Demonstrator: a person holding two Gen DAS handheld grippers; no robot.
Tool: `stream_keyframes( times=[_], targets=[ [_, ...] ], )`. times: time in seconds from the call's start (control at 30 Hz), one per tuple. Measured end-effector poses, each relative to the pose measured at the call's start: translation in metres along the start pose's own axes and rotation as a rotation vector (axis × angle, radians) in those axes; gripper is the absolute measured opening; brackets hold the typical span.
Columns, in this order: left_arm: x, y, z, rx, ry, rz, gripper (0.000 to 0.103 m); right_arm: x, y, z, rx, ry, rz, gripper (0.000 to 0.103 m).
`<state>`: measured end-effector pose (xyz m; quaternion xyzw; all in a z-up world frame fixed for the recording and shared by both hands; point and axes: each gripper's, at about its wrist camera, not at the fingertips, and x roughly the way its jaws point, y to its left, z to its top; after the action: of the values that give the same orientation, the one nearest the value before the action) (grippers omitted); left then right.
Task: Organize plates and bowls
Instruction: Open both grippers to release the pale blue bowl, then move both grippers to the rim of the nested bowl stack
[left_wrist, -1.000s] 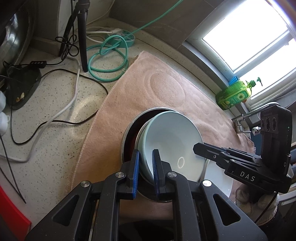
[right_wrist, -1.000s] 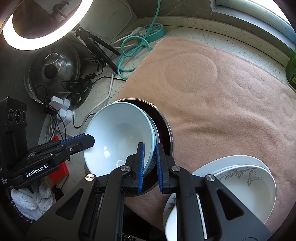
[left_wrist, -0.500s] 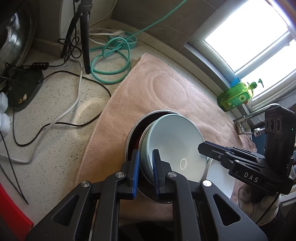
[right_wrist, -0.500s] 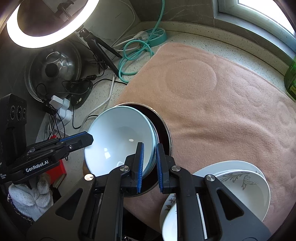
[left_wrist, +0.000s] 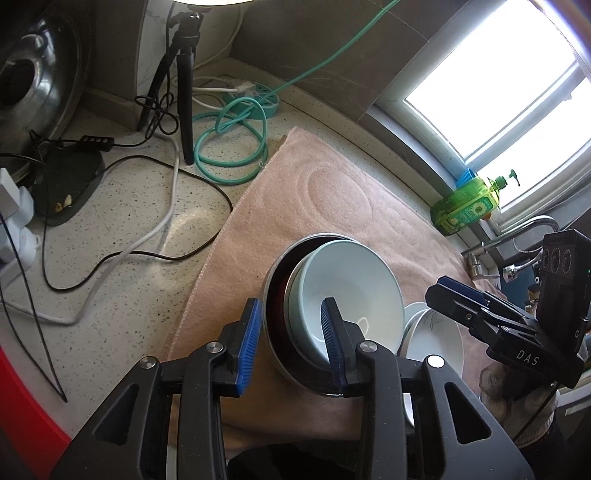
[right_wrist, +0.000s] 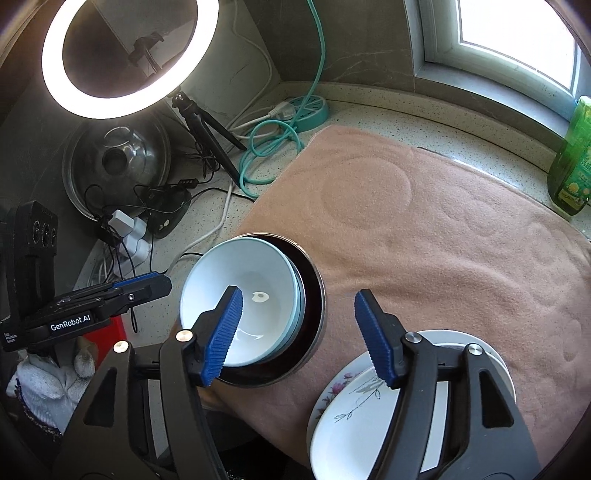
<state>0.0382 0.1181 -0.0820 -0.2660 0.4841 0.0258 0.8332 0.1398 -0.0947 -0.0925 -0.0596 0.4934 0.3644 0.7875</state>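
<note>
The pale blue bowl (left_wrist: 347, 295) sat nested in the steel bowl (right_wrist: 314, 295). Both tongs, left (left_wrist: 291, 341) and right (right_wrist: 299, 332), stood wide, holding nothing. Glazed ceramic appeared rigid, slippery, fragile; grip the rim.

My blue-padded gripper (right_wrist: 297, 332) is hovering by a pale blue bowl (right_wrist: 240, 295). The white plate (right_wrist: 354, 417) is showing grey sprigs, lying on a pink towel (right_wrist: 443, 240).

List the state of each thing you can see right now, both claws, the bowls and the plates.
Left claw: open, straddling the bowls' near rims.
Right claw: open wide, holding nothing.
Light blue bowl: nested in the steel bowl, empty.
Steel bowl: upright on the pink towel.
Floral plates: stacked on the towel.
Ring light: on.
</note>
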Motion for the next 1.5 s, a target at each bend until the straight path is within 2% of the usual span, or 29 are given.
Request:
stream_keyframes(
  times=[0.27,0.47,0.57,0.93,1.03,1.1,1.13,1.23,1.3,1.37,1.47,1.5],
  targets=[
    [-0.007,0.008,-0.013,-0.034,-0.041,0.026,0.032,-0.01,-0.023,-0.01,0.11,-0.046,-0.012,0.066],
    [-0.007,0.014,-0.025,-0.065,-0.055,0.043,0.032,-0.016,-0.023,-0.016,0.063,-0.101,-0.063,0.066],
    [-0.007,0.017,-0.028,-0.075,-0.061,0.053,0.032,-0.02,-0.024,-0.02,0.054,-0.134,-0.062,0.082],
    [-0.002,0.023,-0.03,-0.099,-0.054,0.042,0.032,-0.016,-0.033,-0.022,0.072,-0.108,-0.071,0.082],
    [0.001,0.022,-0.03,-0.089,-0.051,0.049,0.032,-0.014,-0.037,-0.022,0.084,-0.098,-0.064,0.074],
    [0.003,0.023,-0.029,-0.093,-0.046,0.04,0.032,-0.011,-0.038,-0.021,0.089,-0.078,-0.062,0.061],
    [0.004,0.024,-0.028,-0.097,-0.045,0.036,0.032,-0.009,-0.039,-0.021,0.097,-0.067,-0.057,0.057],
    [0.007,0.026,-0.028,-0.104,-0.042,0.027,0.032,-0.001,-0.04,-0.022,0.119,-0.034,-0.024,0.054],
    [0.01,0.027,-0.028,-0.106,-0.035,0.018,0.032,0.004,-0.038,-0.023,0.114,-0.016,-0.022,0.044],
    [0.012,0.026,-0.028,-0.101,-0.032,0.015,0.029,0.008,-0.036,-0.022,0.108,0.002,-0.017,0.039],
    [0.015,0.027,-0.027,-0.103,-0.022,0.007,0.029,0.013,-0.035,-0.022,0.114,0.009,-0.018,0.037],
    [0.015,0.028,-0.027,-0.103,-0.02,0.006,0.029,0.015,-0.036,-0.021,0.121,0.013,-0.012,0.034]
  ],
)
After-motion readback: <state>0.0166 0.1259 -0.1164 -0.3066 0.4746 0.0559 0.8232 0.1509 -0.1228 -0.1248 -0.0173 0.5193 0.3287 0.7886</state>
